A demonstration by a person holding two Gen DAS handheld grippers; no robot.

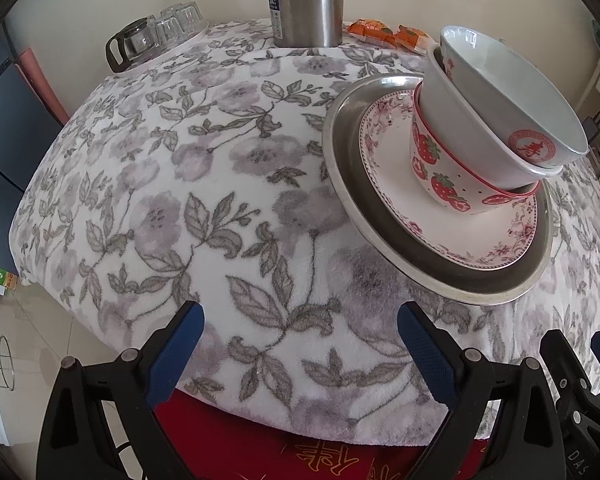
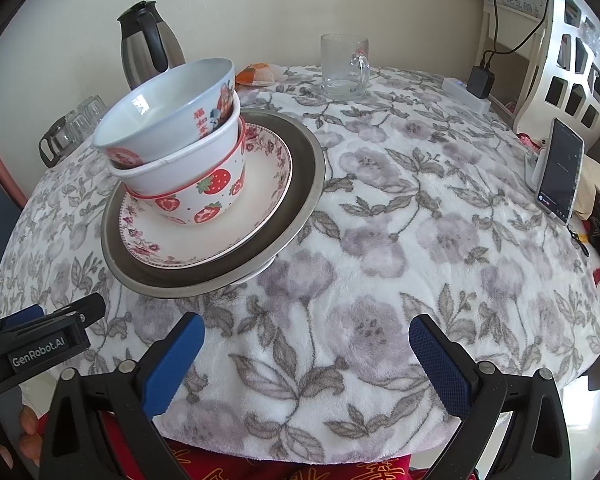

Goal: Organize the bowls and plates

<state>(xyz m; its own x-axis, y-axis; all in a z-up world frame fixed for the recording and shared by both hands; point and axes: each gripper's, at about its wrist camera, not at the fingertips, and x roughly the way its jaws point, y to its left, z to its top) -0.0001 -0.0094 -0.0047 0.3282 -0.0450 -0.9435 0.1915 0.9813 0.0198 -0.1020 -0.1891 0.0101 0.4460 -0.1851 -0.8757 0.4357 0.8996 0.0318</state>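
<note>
Leaning left in the right wrist view, top bowl [image 2: 168, 116] sits crooked in white bowl [image 2: 180, 168], strawberry bowl [image 2: 204, 196] beneath, on floral plate [image 2: 220, 236] and steel tray [image 2: 300, 208], mid-table. Stack axis near-vertical, tilted. Risk: a nudge slides the top bowl off. Left gripper [image 1: 300, 332] and right gripper [image 2: 306, 344] both spread, empty, at the table's near edge.

Both wrist views face the stacked dishes [image 1: 440, 184]; near table-edge.
</note>
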